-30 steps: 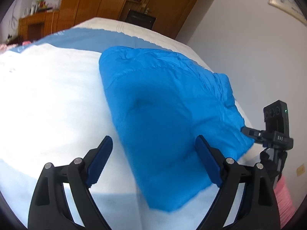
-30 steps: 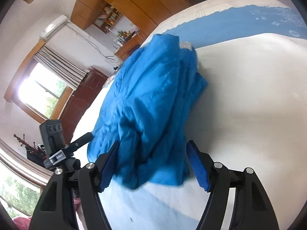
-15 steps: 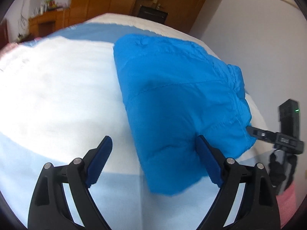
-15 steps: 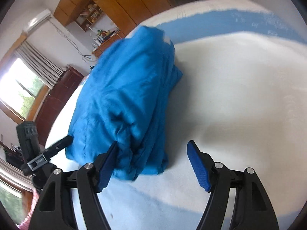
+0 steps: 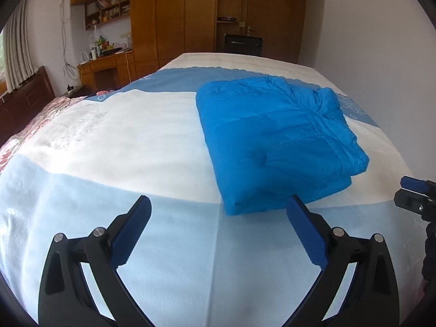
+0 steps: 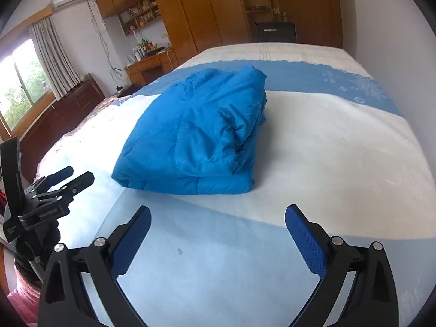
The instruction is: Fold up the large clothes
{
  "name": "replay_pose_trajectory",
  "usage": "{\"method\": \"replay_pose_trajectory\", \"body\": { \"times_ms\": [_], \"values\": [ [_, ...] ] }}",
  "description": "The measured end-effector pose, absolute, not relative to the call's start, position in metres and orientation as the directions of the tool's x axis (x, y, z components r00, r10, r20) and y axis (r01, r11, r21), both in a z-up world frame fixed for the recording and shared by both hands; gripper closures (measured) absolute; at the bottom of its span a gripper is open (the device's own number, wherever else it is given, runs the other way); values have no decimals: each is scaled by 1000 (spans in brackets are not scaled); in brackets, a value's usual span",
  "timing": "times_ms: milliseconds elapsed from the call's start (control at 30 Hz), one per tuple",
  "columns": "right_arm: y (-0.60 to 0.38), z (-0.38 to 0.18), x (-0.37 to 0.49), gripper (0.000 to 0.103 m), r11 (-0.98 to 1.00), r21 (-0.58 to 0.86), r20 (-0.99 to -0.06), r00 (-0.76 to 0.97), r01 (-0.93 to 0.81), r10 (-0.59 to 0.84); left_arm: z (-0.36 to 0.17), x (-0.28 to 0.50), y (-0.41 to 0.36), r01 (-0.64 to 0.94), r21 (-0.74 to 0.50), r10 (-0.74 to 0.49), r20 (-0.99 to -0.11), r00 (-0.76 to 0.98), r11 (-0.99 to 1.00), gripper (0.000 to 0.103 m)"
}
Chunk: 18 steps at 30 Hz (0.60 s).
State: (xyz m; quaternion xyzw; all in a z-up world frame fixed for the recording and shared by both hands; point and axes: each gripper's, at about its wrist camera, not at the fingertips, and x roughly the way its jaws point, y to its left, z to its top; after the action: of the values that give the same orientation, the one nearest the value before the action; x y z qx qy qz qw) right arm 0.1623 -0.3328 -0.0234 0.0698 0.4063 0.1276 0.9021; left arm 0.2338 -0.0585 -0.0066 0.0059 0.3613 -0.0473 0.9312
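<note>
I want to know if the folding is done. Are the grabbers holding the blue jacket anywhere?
No. Both the left gripper and the right gripper have just opened wide and are empty; the folded blue jacket lies loose on the bed.

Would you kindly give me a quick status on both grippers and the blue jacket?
Left gripper and right gripper open, jaws just widened, nothing between them. Blue jacket folded on the bed, untouched. Nothing in the way.
</note>
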Motion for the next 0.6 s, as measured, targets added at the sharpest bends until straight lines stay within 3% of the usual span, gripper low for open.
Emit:
{"method": "replay_pose_trajectory", "body": {
  "times_ms": [200, 600],
  "values": [
    [-322, -11, 141, 4, 975, 170, -722, 655, -141, 221, 4, 200, -53, 73, -17, -66, -657, 751, 997, 4],
    [-322, 5, 107, 4, 974, 180, -695, 683, -137, 225, 27, 148, -51, 97, 5, -74, -608, 790, 995, 4]
  ]
}}
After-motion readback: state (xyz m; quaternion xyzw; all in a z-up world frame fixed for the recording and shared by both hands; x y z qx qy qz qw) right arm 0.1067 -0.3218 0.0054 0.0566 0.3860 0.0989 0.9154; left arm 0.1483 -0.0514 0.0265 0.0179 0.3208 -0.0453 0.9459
